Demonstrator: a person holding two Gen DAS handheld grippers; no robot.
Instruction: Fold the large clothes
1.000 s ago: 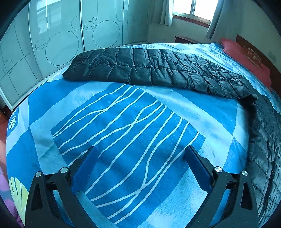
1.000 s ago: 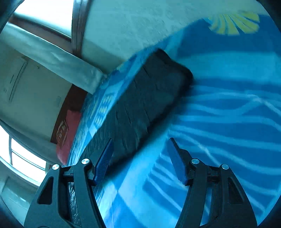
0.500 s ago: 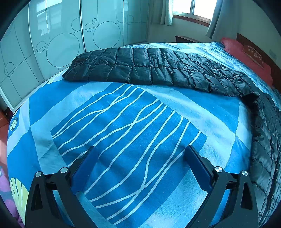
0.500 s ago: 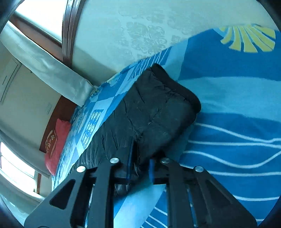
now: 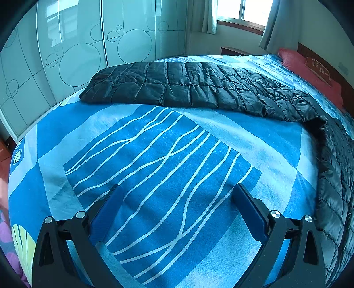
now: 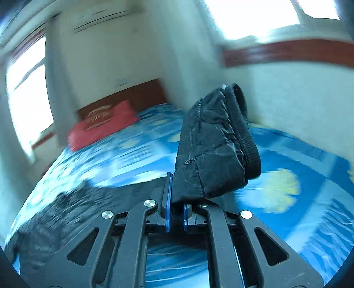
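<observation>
A black quilted down jacket lies spread on the blue patterned bed, one sleeve reaching toward the far left and the body running down the right edge. My left gripper is open and empty, low over the bedspread, well short of the jacket. My right gripper is shut on the other sleeve's cuff end and holds it lifted above the bed; the cuff stands up in front of the camera. The rest of the jacket shows blurred at lower left.
A red pillow lies at the headboard; it also shows in the right wrist view. Frosted wardrobe doors stand beyond the bed's far left. A window with curtains is at the back.
My right gripper closed on the sleeve cuff and lifted it, swinging up fast so its view blurs. My left gripper stayed open and barely moved.
</observation>
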